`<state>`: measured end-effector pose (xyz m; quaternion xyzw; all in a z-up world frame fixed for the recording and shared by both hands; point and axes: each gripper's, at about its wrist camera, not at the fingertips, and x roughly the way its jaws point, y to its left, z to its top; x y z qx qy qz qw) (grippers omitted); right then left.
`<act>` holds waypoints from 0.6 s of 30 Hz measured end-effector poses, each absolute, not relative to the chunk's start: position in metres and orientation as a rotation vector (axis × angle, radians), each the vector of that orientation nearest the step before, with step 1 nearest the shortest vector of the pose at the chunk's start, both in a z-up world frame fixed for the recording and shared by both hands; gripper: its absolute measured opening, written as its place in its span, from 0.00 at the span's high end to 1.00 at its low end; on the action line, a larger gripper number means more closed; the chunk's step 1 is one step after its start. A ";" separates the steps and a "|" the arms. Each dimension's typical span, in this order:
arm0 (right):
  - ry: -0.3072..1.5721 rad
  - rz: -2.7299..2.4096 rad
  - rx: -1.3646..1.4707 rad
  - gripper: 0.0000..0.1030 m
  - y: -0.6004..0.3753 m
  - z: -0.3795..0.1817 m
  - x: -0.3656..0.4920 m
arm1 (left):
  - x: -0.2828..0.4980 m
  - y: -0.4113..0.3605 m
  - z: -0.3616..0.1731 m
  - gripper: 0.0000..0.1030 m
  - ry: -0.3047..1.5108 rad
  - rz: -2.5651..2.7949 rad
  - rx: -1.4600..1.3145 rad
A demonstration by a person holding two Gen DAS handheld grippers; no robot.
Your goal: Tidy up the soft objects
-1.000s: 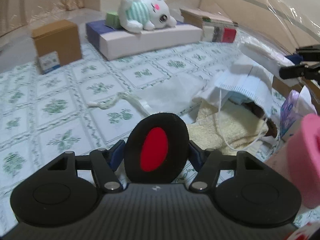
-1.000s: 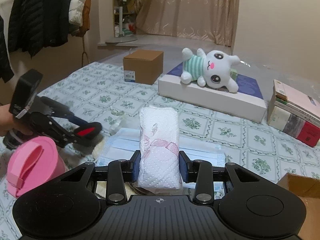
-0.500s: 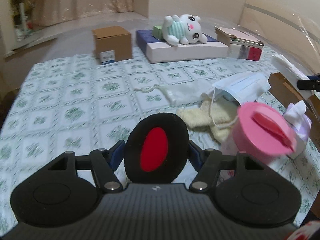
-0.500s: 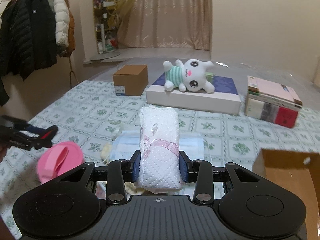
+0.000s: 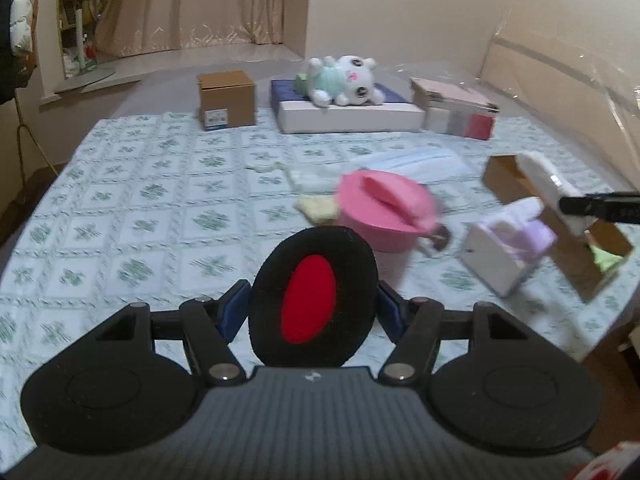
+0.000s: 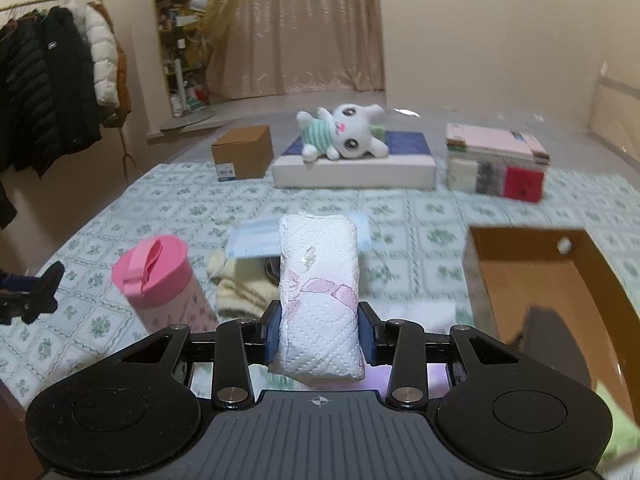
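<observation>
My left gripper (image 5: 314, 314) is shut on a black oval pad with a red centre (image 5: 314, 300) and holds it above the patterned tablecloth (image 5: 132, 208). My right gripper (image 6: 320, 334) is shut on a white tissue pack (image 6: 320, 292), beside the left wall of an open cardboard box (image 6: 532, 280). In the left wrist view that same tissue pack (image 5: 548, 184) hangs over the cardboard box (image 5: 576, 268) at the right edge. A cream cloth (image 6: 240, 288) and blue face masks (image 6: 256, 240) lie in the middle. A white plush toy (image 6: 344, 132) lies on a flat white box at the back.
A pink lidded cup (image 6: 156, 276) stands left of the cloth pile, and a purple tissue box (image 5: 508, 252) sits by the cardboard box. A small brown carton (image 6: 242, 152) and stacked books (image 6: 496, 162) are at the far edge. Coats hang at the left.
Both grippers have risen and drawn back from the pile, each keeping its load. The right one has swung right until the cardboard box is beside it. The left one has moved left, away from the cup.
</observation>
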<state>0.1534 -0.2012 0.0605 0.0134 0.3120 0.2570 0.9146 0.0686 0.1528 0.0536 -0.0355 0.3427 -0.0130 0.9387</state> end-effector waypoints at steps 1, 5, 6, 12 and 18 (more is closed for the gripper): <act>0.646 0.521 0.038 0.62 -0.205 0.060 0.148 | 0.064 0.145 0.055 0.39 0.695 -0.029 -0.079; 0.644 0.492 0.051 0.62 -0.218 0.058 0.129 | 0.053 0.114 0.060 0.39 0.678 -0.053 -0.113; 0.641 0.485 0.053 0.62 -0.220 0.059 0.125 | 0.051 0.107 0.061 0.39 0.676 -0.056 -0.121; 0.616 0.465 0.064 0.62 -0.233 0.060 0.103 | 0.053 0.071 0.064 0.39 0.672 -0.080 -0.136; 0.602 0.443 0.090 0.62 -0.253 0.061 0.093 | 0.059 0.042 0.069 0.39 0.673 -0.112 -0.113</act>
